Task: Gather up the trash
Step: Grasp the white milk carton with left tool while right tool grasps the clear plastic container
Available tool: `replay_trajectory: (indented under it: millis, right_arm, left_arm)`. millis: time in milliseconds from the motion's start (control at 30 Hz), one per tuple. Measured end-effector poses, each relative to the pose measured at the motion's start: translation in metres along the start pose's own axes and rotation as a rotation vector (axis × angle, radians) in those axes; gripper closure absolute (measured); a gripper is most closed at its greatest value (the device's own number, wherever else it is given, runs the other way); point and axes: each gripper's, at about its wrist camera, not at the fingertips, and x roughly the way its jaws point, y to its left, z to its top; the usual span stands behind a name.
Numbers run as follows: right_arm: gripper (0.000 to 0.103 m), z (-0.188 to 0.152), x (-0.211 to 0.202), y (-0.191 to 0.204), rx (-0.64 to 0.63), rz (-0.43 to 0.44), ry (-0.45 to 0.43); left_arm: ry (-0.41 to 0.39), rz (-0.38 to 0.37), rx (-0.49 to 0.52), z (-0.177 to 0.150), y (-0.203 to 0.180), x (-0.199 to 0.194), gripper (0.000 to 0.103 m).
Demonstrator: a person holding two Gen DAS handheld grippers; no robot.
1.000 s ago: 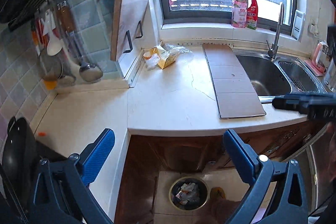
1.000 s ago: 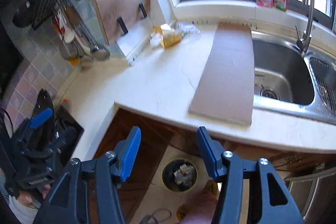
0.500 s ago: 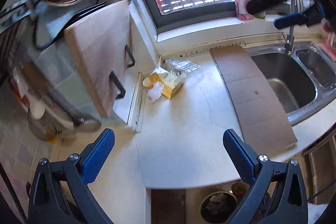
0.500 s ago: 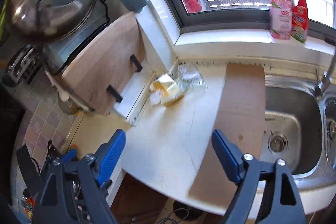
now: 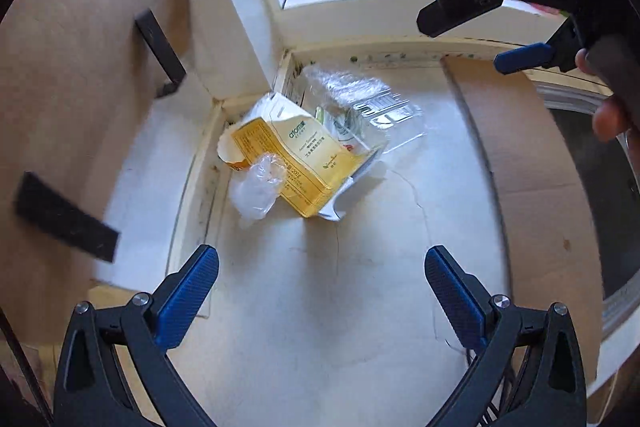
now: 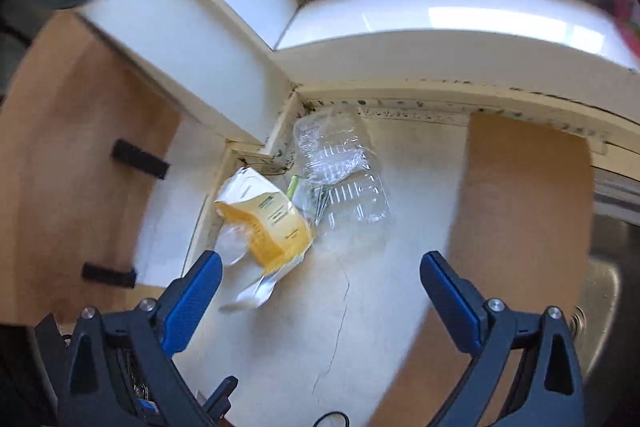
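Grippers both angled steeply down over the pale stone countertop, which has a hairline crack running through it. Left gripper jaws spread wide, nothing between the blue ribbed pads. Right gripper jaws opening, near full spread, also empty; in the left view it sits upper right, a person's fingers wrapped on its handle. Trash pile sits beyond both, tucked in the counter's back corner under the window sill: crumpled clear plastic wrap nearest, touching a flattened yellow-and-white carton, then a ridged clear plastic clamshell behind it. Flat brown cardboard sheet lies to the right, edge over the steel sink. Wooden cutting board with black handles leans on the left.
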Motion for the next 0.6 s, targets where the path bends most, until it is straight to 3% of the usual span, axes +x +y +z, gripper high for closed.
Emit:
replay_trajectory:
  millis: [367, 433, 467, 533, 567, 600]
  right_arm:
    - [0.0, 0.03, 0.126, 0.009, -0.17, -0.102, 0.15]
    - [0.0, 0.028, 0.138, 0.011, -0.188, -0.135, 0.172]
    - [0.0, 0.026, 0.14, 0.013, -0.203, -0.149, 0.167]
    - [0.0, 0.023, 0.143, 0.018, -0.241, -0.172, 0.164]
    - [0.0, 0.021, 0.142, 0.02, -0.254, -0.181, 0.161]
    - [0.003, 0.019, 0.142, 0.021, -0.259, -0.19, 0.161]
  left_arm:
    - [-0.007, -0.057, -0.056, 0.02, 0.008, 0.062, 0.002]
    - [-0.015, -0.076, -0.044, 0.024, 0.007, 0.066, 0.011]
    - [-0.013, -0.083, -0.04, 0.026, 0.008, 0.068, 0.021]
    - [0.002, -0.117, -0.036, 0.028, 0.007, 0.075, 0.047]
    - [0.013, -0.131, -0.036, 0.028, 0.006, 0.077, 0.068]
    - [0.023, -0.136, -0.037, 0.028, 0.005, 0.08, 0.078]
